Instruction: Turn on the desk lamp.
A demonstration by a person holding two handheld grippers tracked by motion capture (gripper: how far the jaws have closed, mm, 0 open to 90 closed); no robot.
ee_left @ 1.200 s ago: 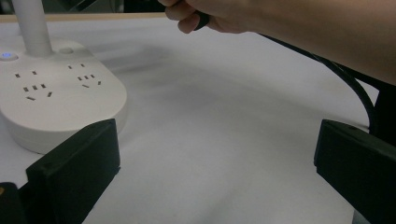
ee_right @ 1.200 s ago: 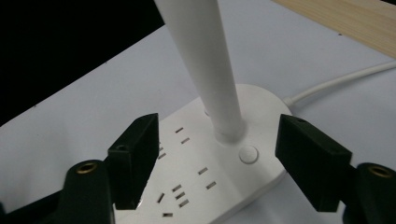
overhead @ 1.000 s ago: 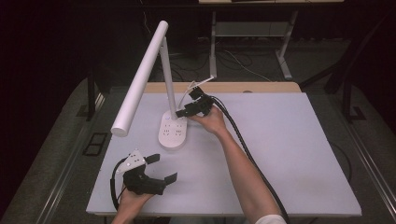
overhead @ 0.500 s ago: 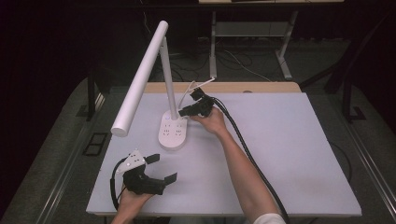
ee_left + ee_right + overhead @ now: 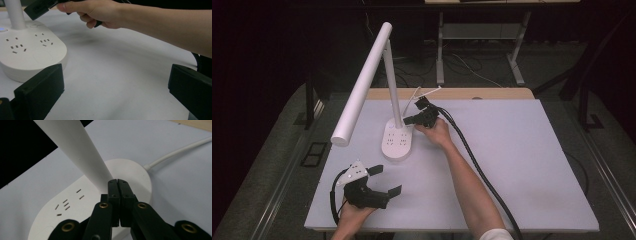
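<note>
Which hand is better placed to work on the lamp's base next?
Right, probably. The right gripper, fingers shut on nothing, sits over the lamp base beside the post. The left gripper rests open near the table's front edge.

- We count one desk lamp (image 5: 382, 95) on the desk (image 5: 522, 165): one long white bar head, one upright post, one oval base.
- On that base (image 5: 75, 205) we see two clusters of socket slots in the high view, and one small bluish light spot near the post.
- One white cord (image 5: 175, 152) runs off from the back of the base.
- Two grippers in play: the left gripper (image 5: 384, 181) and the right gripper (image 5: 409, 120), two black fingers on each.
- Two forearms come in from the bottom edge.
- One thick black cable (image 5: 477, 165) trails along the right arm.
- One desk under it all, pale surface, one wooden strip at its far edge.
</note>
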